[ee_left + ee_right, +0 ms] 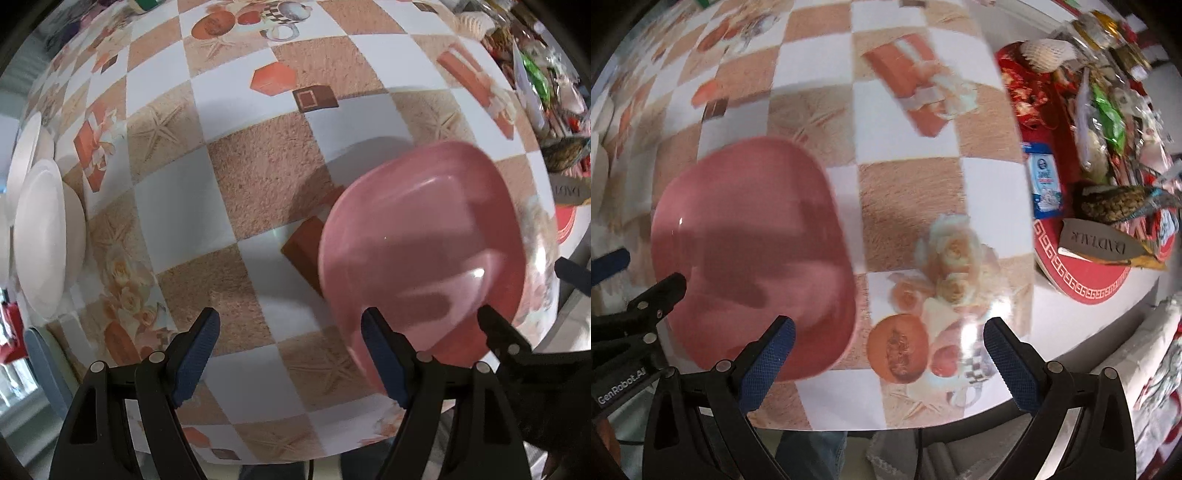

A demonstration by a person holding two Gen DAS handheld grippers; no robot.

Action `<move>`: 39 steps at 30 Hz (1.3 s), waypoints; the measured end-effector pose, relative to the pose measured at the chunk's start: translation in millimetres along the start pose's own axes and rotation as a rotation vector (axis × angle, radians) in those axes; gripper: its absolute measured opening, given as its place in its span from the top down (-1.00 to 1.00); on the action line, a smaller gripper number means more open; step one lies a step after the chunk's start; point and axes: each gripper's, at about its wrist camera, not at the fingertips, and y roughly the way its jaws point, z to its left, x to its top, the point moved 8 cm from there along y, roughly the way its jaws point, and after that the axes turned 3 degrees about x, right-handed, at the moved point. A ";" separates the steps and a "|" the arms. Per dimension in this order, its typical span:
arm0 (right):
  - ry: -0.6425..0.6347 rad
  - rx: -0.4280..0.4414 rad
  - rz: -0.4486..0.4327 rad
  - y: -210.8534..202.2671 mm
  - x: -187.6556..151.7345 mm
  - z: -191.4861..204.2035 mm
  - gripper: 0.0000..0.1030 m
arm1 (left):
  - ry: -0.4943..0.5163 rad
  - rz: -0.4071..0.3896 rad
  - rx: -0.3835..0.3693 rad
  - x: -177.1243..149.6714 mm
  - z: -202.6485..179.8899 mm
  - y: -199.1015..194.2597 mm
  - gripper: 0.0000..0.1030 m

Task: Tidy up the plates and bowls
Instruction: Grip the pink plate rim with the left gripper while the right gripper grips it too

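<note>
On the checkered tablecloth (229, 184) sat a pink bowl (424, 240); left gripper (291, 350) and right gripper (890, 354) both gaped, gripping nothing; white plates (44, 236) lay far left.

At the left edge of the left wrist view, the white plates (40, 236) are cut off by the frame, so how many are stacked there cannot be told. The pink bowl (421, 251) hides part of the table (258, 177) pattern beneath it, and its near rim is covered by a finger of the left tongs (291, 358). In the right wrist view the bowl (753, 243) is smeared by motion blur, its edge soft. The pile of packets (1108, 110) at the upper right is too jumbled and blurred to sort out; only the red tray (1086, 280) under it reads clearly, itself partly covered. At far left, the plates are a pale sliver.
</note>
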 end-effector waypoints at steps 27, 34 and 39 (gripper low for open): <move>-0.177 0.206 0.056 -12.7 -44.1 138.6 -0.99 | 0.008 -0.031 0.019 -27.3 121.4 0.8 -0.62; -0.034 0.169 0.027 -15.1 -23.6 86.0 -0.99 | -0.037 -0.011 -0.041 -41.4 126.0 8.5 -0.62; 0.003 0.187 0.045 -3.4 -8.0 74.7 -0.99 | -0.071 0.008 -0.054 -45.2 103.8 19.0 -0.62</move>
